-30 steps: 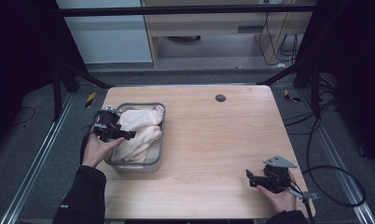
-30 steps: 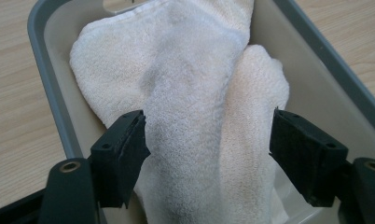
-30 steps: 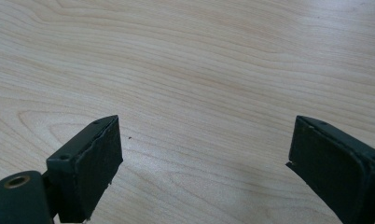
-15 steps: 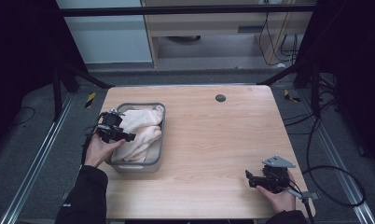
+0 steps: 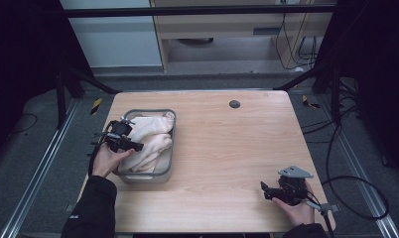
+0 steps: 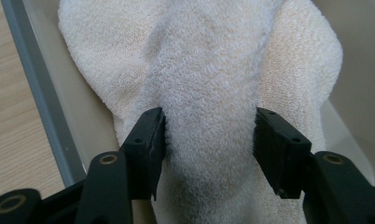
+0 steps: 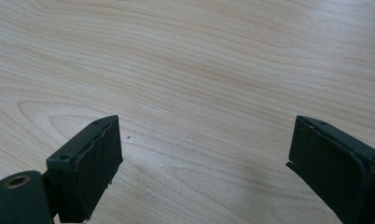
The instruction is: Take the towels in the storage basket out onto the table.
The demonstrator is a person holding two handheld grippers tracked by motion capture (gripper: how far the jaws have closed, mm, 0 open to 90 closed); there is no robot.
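The left gripper (image 6: 209, 154) has its jaws clamped on a cream terry towel (image 6: 213, 84) lying inside the grey metal tray (image 5: 168, 148); lifting it out seemingly remains. Right of the tray, the right gripper (image 7: 202, 163) rests, jaws apart, over the wooden surface (image 5: 227, 148)

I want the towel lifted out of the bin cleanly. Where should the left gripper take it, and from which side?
Probably the raised fold of the towel, from above. That ridge bulges between the left gripper pads, which sit on either side of it, clear of the bin wall.
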